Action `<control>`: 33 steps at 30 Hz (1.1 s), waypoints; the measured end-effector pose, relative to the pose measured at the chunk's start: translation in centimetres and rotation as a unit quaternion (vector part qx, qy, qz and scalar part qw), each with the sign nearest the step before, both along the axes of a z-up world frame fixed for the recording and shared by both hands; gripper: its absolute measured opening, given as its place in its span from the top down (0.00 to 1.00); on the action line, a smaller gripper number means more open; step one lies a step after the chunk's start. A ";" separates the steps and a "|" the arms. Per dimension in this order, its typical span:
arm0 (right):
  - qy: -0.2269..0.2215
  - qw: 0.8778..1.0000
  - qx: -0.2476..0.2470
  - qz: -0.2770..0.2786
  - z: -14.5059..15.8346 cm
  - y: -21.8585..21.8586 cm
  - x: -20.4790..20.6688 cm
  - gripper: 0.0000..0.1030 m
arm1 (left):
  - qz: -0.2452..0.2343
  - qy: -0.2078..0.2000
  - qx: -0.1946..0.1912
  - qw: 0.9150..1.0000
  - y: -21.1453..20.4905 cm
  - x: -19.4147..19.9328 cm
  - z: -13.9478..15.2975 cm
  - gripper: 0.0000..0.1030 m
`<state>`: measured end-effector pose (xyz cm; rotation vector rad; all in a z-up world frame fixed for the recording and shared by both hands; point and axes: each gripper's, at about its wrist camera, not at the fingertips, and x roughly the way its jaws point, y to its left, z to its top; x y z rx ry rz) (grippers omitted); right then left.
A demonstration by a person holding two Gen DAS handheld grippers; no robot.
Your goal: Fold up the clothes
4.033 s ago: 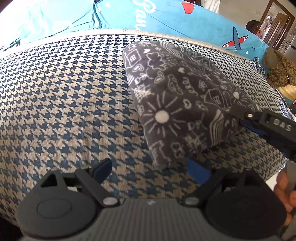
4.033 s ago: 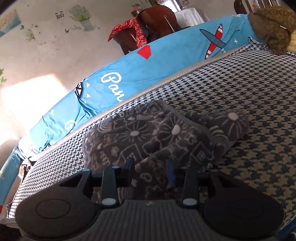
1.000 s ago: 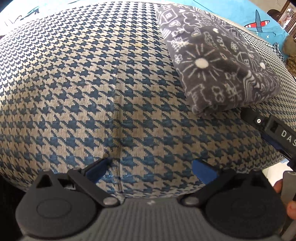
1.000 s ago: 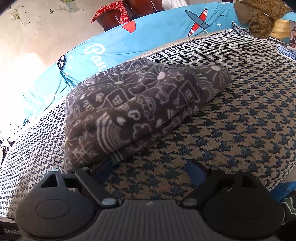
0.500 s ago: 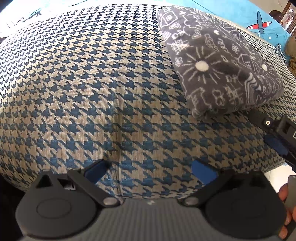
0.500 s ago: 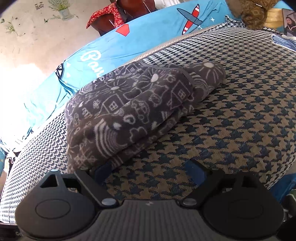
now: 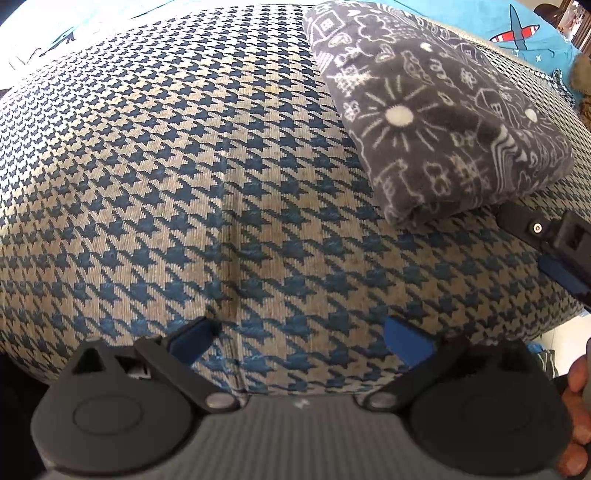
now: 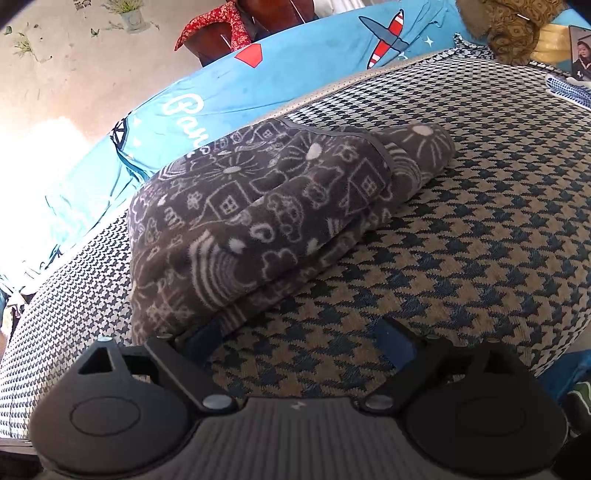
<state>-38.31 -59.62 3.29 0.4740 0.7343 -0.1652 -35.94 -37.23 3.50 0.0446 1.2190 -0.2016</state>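
A grey fleece garment (image 7: pixel 436 114) printed with white doodles lies folded in a thick rectangle on the houndstooth cushion (image 7: pixel 184 177). In the left wrist view it sits at the upper right, well ahead of my open left gripper (image 7: pixel 295 338), which hovers over bare cushion with nothing between its blue pads. The right gripper (image 7: pixel 546 254) enters that view at the right edge, just below the fold. In the right wrist view the garment (image 8: pixel 280 218) fills the centre left. My right gripper (image 8: pixel 301 339) is open there too, its left finger close under the garment's near edge.
A bright blue sheet (image 8: pixel 295 70) with aeroplane prints runs along the far side of the cushion. A brown patterned cloth (image 8: pixel 513 26) is heaped at the far right corner. A red cloth (image 8: pixel 218 22) drapes over a dark chair beyond. A hand (image 7: pixel 578 413) shows at the right edge.
Both grippers have let go of the garment and pulled back toward the cushion's near edge over the past seconds. The right gripper went from shut on the fabric to open. The folded garment lies still.
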 end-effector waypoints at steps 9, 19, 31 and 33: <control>0.004 1.000 -0.004 0.004 0.0 0.3 0.7 0.07 | 0.000 0.000 0.005 1.000 0.4 0.0 0.1 0.00; 0.002 1.000 0.000 0.005 -0.1 -0.1 0.7 0.06 | 0.000 0.000 0.007 1.000 -0.6 0.2 -0.7 0.00; 0.003 1.000 0.000 0.004 -0.1 0.0 0.5 0.06 | -0.001 0.001 0.009 1.000 -2.7 1.2 -2.4 0.00; 0.002 1.000 0.002 0.003 -0.1 0.0 0.5 0.06 | 0.001 0.000 0.008 1.000 -3.2 1.4 -2.7 0.00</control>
